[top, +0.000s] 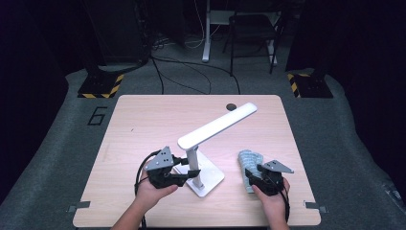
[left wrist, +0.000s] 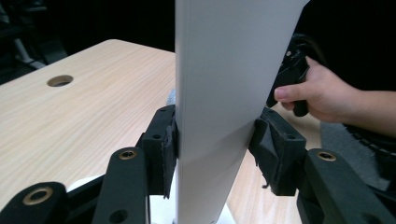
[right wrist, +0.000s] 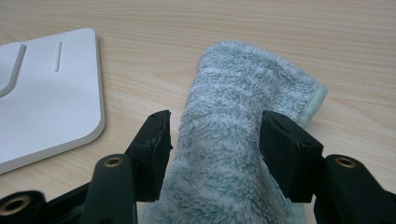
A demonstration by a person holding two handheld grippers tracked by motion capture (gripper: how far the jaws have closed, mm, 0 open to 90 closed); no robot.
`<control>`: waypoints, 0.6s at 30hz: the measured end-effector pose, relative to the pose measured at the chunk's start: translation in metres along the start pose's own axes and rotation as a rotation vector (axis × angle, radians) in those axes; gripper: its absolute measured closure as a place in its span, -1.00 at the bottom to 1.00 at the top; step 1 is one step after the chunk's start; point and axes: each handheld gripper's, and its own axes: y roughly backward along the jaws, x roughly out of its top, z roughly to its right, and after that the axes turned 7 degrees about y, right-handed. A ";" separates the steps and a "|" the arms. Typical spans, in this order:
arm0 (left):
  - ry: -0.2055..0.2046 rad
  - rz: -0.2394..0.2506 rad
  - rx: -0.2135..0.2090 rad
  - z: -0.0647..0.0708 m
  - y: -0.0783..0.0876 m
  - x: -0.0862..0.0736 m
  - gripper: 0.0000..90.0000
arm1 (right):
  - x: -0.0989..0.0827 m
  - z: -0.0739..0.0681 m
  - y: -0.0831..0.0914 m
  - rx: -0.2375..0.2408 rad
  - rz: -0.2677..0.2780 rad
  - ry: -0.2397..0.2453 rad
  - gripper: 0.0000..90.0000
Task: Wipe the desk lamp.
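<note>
Right now the left gripper (top: 190, 173) sits at the white desk lamp (top: 210, 139) near the front middle of the wooden table (top: 143, 124), jaws either side of the lamp's upright post (left wrist: 215, 116). Left gripper view: both black pads (left wrist: 164, 144) press flat against the post's sides, so it is clamped on the post, jaws about partway apart. Lamp base (right wrist: 46, 98) lies flat on the table, lamp head slanting up and away toward the far right, near a round cable hole (top: 231, 106) in the tabletop.

Right gripper (top: 251, 173) is at the front right, well apart from the lamp base, over a grey-green fluffy cloth (top: 249, 160) lying bunched on the table. Right gripper view: cloth (right wrist: 233, 140) runs up between the jaws, which stand wide; the pads touch the pile on both sides, though cannot tell how firmly they squeeze. Cloth's pale hemmed edge (right wrist: 315, 100) points away from the gripper, just beside the lamp base corner.

Hands come in from the table's near edge.
</note>
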 end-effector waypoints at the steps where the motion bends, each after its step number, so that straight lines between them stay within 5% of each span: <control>1: 0.000 0.000 0.000 0.000 0.000 0.000 0.18 | 0.000 0.000 0.000 0.001 0.001 -0.001 -0.04; 11: 0.038 0.015 0.127 -0.004 0.008 -0.002 0.19 | 0.005 -0.008 0.007 -0.009 0.055 0.037 -0.05; 15: 0.044 0.007 0.119 -0.004 0.008 -0.001 0.17 | 0.012 -0.024 0.009 0.045 0.071 0.051 -0.05; 18: 0.072 0.004 0.031 -0.006 0.010 -0.001 0.14 | 0.018 -0.039 0.009 0.094 0.077 0.098 -0.05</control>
